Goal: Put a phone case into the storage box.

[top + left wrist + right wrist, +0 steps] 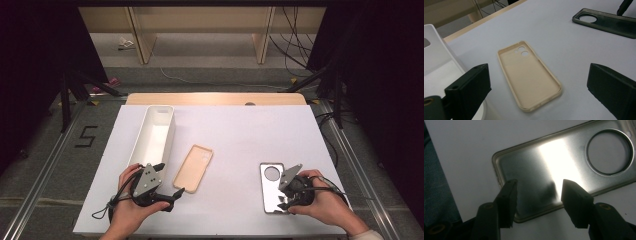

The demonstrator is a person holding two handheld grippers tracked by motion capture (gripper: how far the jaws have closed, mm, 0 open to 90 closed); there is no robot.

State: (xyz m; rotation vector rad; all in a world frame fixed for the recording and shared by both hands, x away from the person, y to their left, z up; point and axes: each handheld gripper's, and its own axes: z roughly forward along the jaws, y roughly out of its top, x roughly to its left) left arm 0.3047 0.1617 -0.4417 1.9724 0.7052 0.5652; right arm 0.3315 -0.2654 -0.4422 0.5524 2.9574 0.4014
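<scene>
Long white plastic bin [156, 134] beside left gripper [167, 192]: nothing inside. Beige phone case [529, 75] ahead of its spread jaws. Right gripper [537, 195], jaws apart, above glossy dark phone case [564, 170].

Taking the beige phone case [193, 168] as the landmark: it lies flat on the bench [240, 130], open side up, so it stands low and a gripper can pass over it. Just to its left stands the white bin [156, 134], tall-walled and long, blocking any low sideways pass there. The left gripper [167, 186] sits at the case's near left corner, its fingers [469, 87] spread wide, closing off that approach. To the case's right a bare strip of bench runs to the dark phone case [272, 187], also flat and low, over whose near end the right gripper [286, 192] hovers. Beyond the beige case the bench is open to its far edge.
</scene>
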